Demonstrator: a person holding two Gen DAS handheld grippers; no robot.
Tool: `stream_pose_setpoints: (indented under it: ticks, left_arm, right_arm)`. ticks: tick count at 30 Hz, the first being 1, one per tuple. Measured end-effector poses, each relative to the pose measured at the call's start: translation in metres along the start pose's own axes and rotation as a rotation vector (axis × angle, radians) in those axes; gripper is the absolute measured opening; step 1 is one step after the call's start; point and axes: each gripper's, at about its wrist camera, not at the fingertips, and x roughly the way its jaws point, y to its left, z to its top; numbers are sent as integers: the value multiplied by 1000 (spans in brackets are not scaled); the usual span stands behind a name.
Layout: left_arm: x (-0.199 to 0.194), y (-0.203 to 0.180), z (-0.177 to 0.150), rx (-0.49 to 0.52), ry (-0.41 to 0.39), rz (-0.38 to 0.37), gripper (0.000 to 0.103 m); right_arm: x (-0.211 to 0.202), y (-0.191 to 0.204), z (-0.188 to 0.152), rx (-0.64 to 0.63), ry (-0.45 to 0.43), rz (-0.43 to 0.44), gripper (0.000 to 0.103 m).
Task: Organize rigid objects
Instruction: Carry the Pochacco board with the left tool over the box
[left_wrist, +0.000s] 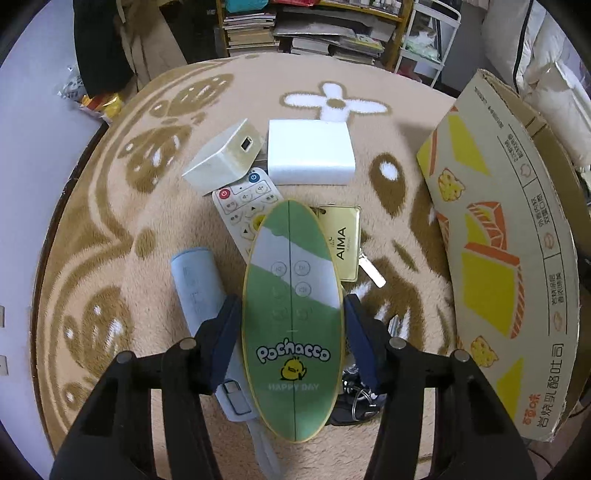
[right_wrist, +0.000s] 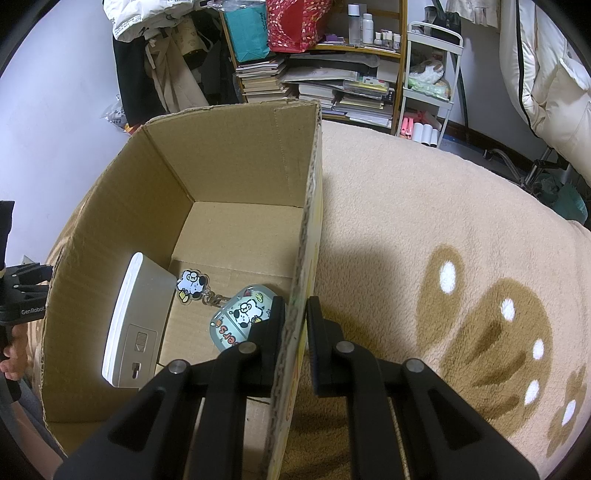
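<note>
Left gripper (left_wrist: 291, 328) clamps oval Pochacco remote (left_wrist: 291, 314) above white remote (left_wrist: 243, 206); right gripper (right_wrist: 295, 317) pinches cardboard box (right_wrist: 229, 166) wall.

The left tongs (left_wrist: 291, 332) are closed on the green oval remote (left_wrist: 291, 317), one dark blue pad (left_wrist: 225, 332) pressed against each long edge near its middle, so the remote points straight out ahead between the black arms. The right tongs (right_wrist: 295, 328) are clamped on the right-hand wall of the cardboard box (right_wrist: 306, 258), one finger inside that wall and the other outside it, gripping close to its top edge. At the far left of the right wrist view, beyond the box's left wall, part of a hand (right_wrist: 13, 354) shows holding the other tool's black body.
</note>
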Motion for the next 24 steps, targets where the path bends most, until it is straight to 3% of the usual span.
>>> stream_pose_setpoints:
  ticks: [6,12,17,24]
  left_arm:
    - [-1,-4,-1,-5,-18,28,54]
    - [-14,-14,-3,24,-70,102,54]
    - [-37,-20,0,20,-124,154,54]
    - [-81,-45,0,92,-243,224,54]
  right_arm:
    - [0,0,0,-1,0,0,12]
    - [0,0,0,-1,0,-1,12]
    - [0,0,0,-3,0,-2,12]
    - [0,0,0,-2,0,-1,12]
